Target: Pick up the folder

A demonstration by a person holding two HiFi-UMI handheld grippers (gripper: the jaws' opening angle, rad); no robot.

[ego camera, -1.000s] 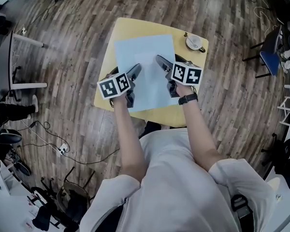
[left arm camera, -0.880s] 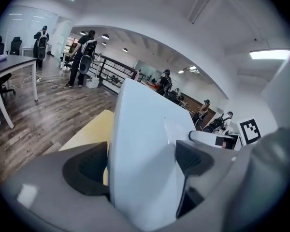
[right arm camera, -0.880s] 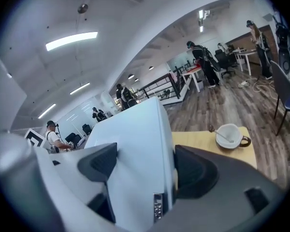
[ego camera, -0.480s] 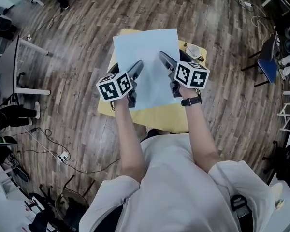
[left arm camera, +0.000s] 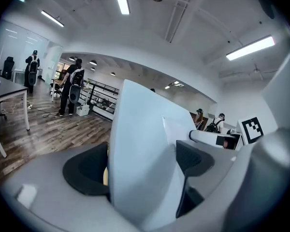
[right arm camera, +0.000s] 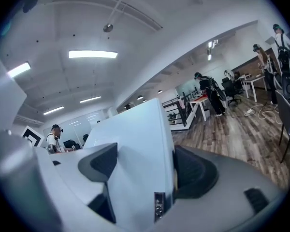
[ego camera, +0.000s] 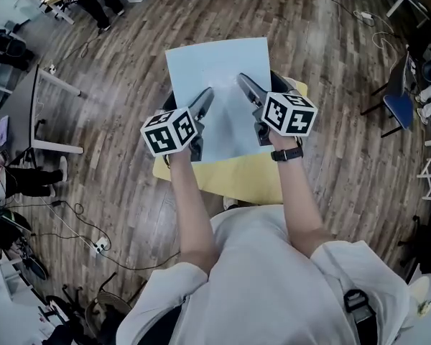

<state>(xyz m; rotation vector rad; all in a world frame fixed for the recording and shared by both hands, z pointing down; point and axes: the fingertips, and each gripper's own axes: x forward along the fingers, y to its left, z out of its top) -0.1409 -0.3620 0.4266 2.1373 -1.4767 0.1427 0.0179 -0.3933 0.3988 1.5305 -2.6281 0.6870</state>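
The light blue folder [ego camera: 217, 77] is held up flat above the yellow table [ego camera: 223, 182], and it hides most of the table top. My left gripper [ego camera: 203, 100] is shut on the folder's near left part, one jaw above and one below. My right gripper [ego camera: 246, 87] is shut on its near right part the same way. In the left gripper view the folder [left arm camera: 140, 144] stands edge-on between the dark pads of the left gripper [left arm camera: 140, 167]. The right gripper view shows the folder [right arm camera: 135, 144] clamped in the right gripper [right arm camera: 150, 169], with the clip at its edge.
Wooden floor surrounds the small table. A blue chair [ego camera: 402, 105] stands at the right and a grey desk [ego camera: 25, 99] at the left. Cables and a power strip [ego camera: 97, 246] lie on the floor at the lower left. People stand far off in the room.
Both grippers have risen with the folder clamped in them. The folder has come off the table, looks larger, and now covers the cup at the table's far right corner.
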